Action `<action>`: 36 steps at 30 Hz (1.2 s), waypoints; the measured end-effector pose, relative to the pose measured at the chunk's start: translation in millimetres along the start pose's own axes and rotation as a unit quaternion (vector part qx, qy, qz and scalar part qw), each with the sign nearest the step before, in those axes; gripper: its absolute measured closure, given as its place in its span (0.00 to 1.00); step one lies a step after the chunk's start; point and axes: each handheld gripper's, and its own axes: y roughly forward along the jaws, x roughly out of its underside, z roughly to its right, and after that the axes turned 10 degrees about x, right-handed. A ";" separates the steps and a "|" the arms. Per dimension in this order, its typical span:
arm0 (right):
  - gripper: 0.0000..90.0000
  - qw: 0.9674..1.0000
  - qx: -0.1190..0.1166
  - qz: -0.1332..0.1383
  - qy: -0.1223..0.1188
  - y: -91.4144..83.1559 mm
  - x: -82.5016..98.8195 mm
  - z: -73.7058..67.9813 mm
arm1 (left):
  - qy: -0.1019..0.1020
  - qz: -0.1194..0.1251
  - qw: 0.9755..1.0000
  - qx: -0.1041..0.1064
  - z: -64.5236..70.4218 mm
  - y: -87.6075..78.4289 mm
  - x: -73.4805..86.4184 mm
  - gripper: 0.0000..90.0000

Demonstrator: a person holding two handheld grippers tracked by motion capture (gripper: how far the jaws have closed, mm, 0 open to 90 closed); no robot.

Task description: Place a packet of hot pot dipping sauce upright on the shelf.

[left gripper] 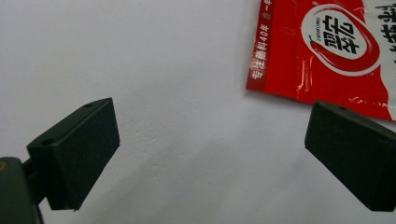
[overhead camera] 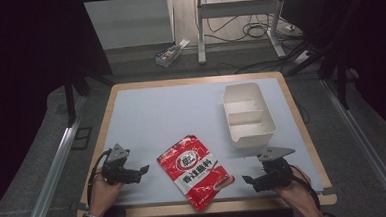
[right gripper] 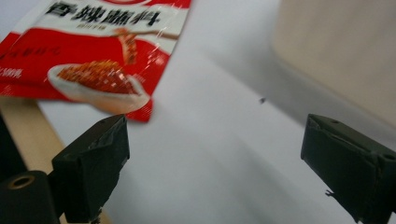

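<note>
Pale grey table top with a wooden rim (overhead camera: 130, 99) fills the middle of the high view. White plastic two-compartment tray (overhead camera: 249, 114) stands at centre right, upright. Red and white glossy seasoning sachet (overhead camera: 195, 170) lies flat at lower centre, tilted, its lower corner over the near wooden edge. Left gripper (overhead camera: 143, 168) rests at lower left, jaws wide apart and empty, just beside the sachet. Right gripper (overhead camera: 247, 179) sits at lower right, jaws likewise wide and empty, near the sachet, apart from it.
</note>
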 end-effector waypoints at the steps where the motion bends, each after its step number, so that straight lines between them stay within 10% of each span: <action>1: 0.09 1.000 -0.001 0.001 0.000 0.5 -0.3 0.0 | 0.005 0.000 1.000 0.004 0.6 0.1 0.2 0.04; 11: 0.11 0.999 0.017 -0.026 0.013 9.3 1.8 -4.4 | 0.022 0.000 1.000 0.007 3.5 1.2 0.2 0.04; 25: 0.78 0.999 0.010 -0.049 -0.001 11.1 -5.0 -17.1 | 0.025 -0.002 1.000 0.004 3.7 2.4 0.0 0.04; 36: 0.99 0.998 0.016 -0.059 0.007 31.2 -9.6 -27.4 | 0.026 -0.007 1.000 0.003 4.0 4.6 -0.2 0.04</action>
